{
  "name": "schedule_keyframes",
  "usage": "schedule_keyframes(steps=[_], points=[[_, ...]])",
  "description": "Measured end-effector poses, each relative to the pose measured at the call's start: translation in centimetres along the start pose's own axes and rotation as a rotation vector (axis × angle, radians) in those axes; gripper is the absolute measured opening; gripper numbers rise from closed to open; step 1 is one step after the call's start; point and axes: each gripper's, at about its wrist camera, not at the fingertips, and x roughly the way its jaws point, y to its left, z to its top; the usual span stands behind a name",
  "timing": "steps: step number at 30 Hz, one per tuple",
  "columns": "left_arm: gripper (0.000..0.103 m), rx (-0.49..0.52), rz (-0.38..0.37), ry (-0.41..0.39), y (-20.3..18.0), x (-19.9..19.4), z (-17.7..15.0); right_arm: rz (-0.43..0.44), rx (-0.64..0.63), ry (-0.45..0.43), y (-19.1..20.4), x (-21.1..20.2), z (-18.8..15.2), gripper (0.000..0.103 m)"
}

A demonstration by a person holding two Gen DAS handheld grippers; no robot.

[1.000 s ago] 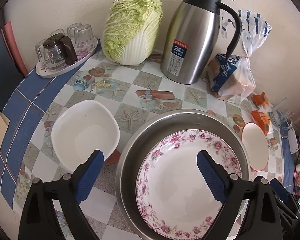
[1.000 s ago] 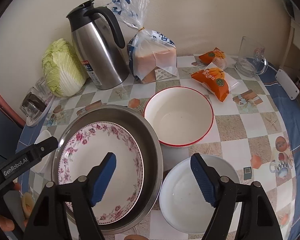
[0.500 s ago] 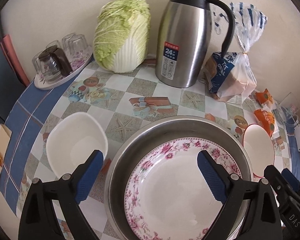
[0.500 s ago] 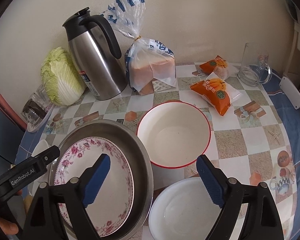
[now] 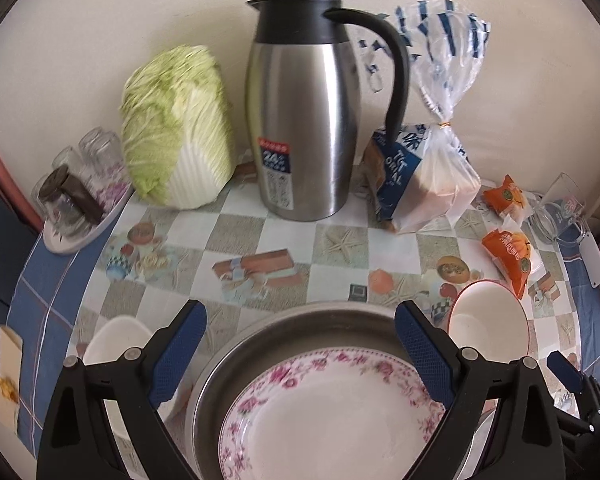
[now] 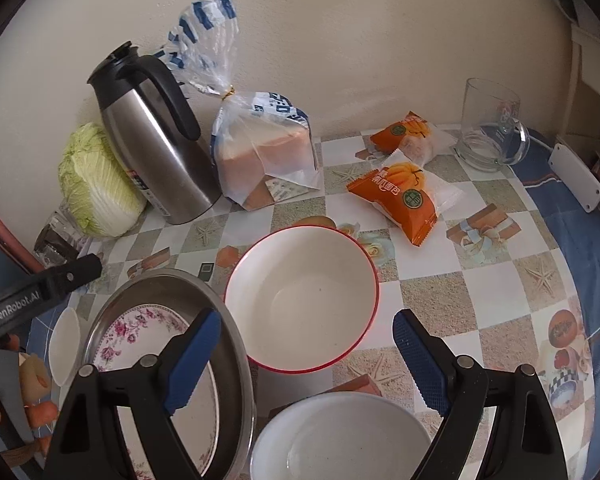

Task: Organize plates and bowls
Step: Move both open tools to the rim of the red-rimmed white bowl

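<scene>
Floral plate [image 5: 332, 420] sat inside the steel basin [image 5: 284, 328], prob. the collection spot. Left gripper [image 5: 300, 350] hovered over it, fingers spread, empty. Right gripper [image 6: 308, 364] also wide apart w/ nothing held, above red-rimmed bowl [image 6: 300, 300] & white bowl [image 6: 340, 440], likely next to stack.

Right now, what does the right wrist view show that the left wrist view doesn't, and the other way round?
Only the right wrist view shows the plain white bowl nearest the camera, under the open right tool. Only the left wrist view shows the tray of upturned glasses clearly. Both show the floral plate inside the steel basin, the red-rimmed bowl, the thermos, cabbage and bread bag.
</scene>
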Motion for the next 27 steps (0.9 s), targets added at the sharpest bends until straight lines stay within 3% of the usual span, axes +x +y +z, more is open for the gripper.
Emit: schedule_keyframes(steps=[18,24,27], points=[[0.095,0.158,-0.096,0.122,-6.0,4.0,2.4,-0.043,0.068,0.045,-2.4,3.2,0.1,0.089],[0.094,0.238,-0.079,0.157,-8.3,5.6,1.6,-0.032,0.083,0.069,-2.6,4.6,-0.2,0.079],[0.075,0.261,-0.086,0.173,-9.3,6.5,1.2,-0.020,0.095,0.085,-2.8,5.3,-0.4,0.065]])
